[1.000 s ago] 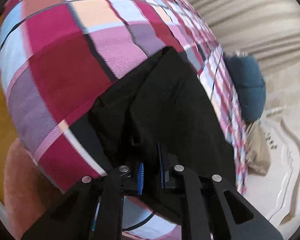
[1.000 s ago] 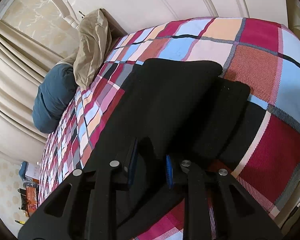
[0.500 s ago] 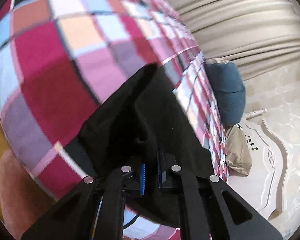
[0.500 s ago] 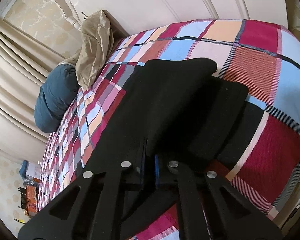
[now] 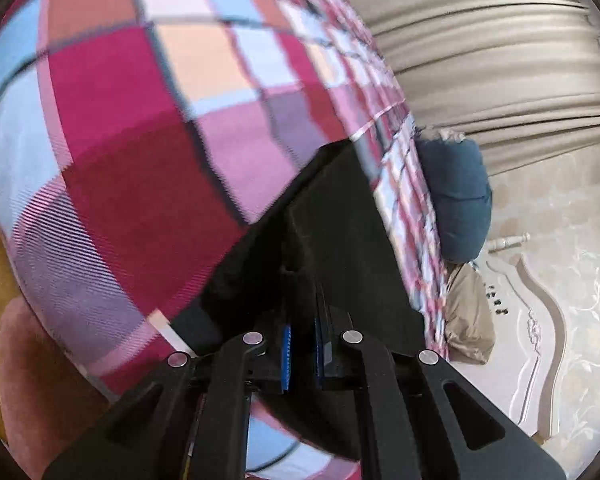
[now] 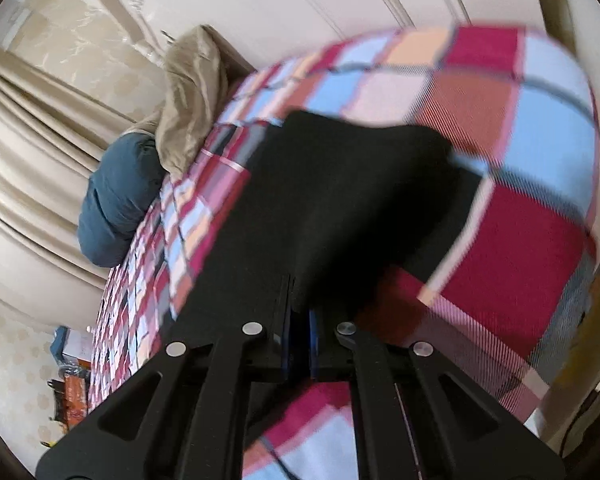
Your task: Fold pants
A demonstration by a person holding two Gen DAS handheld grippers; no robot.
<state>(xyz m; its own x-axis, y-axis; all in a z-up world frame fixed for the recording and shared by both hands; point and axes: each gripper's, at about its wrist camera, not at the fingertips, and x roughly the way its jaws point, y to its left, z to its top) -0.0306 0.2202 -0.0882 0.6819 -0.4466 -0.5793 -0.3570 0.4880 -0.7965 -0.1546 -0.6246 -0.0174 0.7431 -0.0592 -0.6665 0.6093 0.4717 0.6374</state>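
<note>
Black pants [image 5: 340,240] lie on a bed with a red, pink and blue plaid cover [image 5: 140,140]. My left gripper [image 5: 302,354] is shut on the near edge of the pants and holds it lifted off the cover. In the right wrist view the pants [image 6: 340,200] stretch away over the plaid cover [image 6: 520,240]. My right gripper [image 6: 299,344] is shut on the near edge of the pants too, with the cloth raised. The blue pads of both grippers pinch black fabric.
A teal pillow [image 5: 456,200] and a tan pillow [image 5: 468,320] lie at the head of the bed by the white headboard [image 5: 536,340]. Beige curtains [image 5: 480,60] hang beyond. Both pillows show in the right wrist view: teal [image 6: 116,200], tan [image 6: 192,96]. Boxes [image 6: 68,372] sit on the floor.
Both grippers closed on the near edge of the pants and have lifted it, carrying it forward over the bed. The views are blurred from motion.
</note>
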